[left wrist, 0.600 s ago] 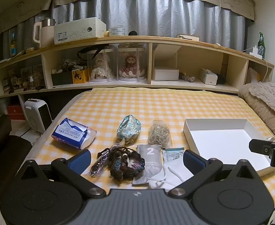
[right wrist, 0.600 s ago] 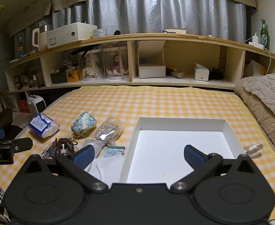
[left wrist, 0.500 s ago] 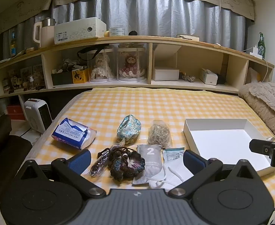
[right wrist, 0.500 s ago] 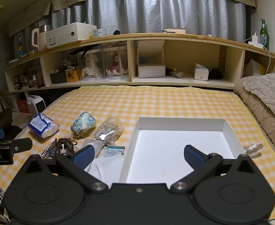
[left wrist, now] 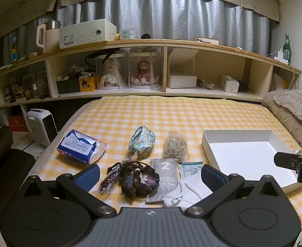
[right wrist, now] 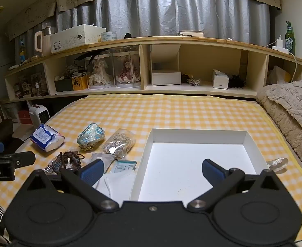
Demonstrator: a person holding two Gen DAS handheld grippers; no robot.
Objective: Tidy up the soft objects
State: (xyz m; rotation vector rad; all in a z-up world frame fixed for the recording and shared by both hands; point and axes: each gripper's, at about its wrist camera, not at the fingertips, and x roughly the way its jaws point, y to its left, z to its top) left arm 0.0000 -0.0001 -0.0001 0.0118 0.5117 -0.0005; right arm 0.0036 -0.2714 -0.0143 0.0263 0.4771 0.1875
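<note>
Soft items lie on the yellow checked bed: a blue tissue pack, a floral pouch, a bag of rubber bands, a dark crocheted scrunchie, a grey "2" sachet, a small teal packet and a white mask. An empty white box lies to their right, also in the right wrist view. My left gripper is open over the scrunchie and sachet. My right gripper is open over the box's near left edge.
A wooden shelf unit with dolls and boxes runs behind the bed. A beige blanket lies at the right. A small heater stands on the floor left. A clear plastic scrap lies right of the box.
</note>
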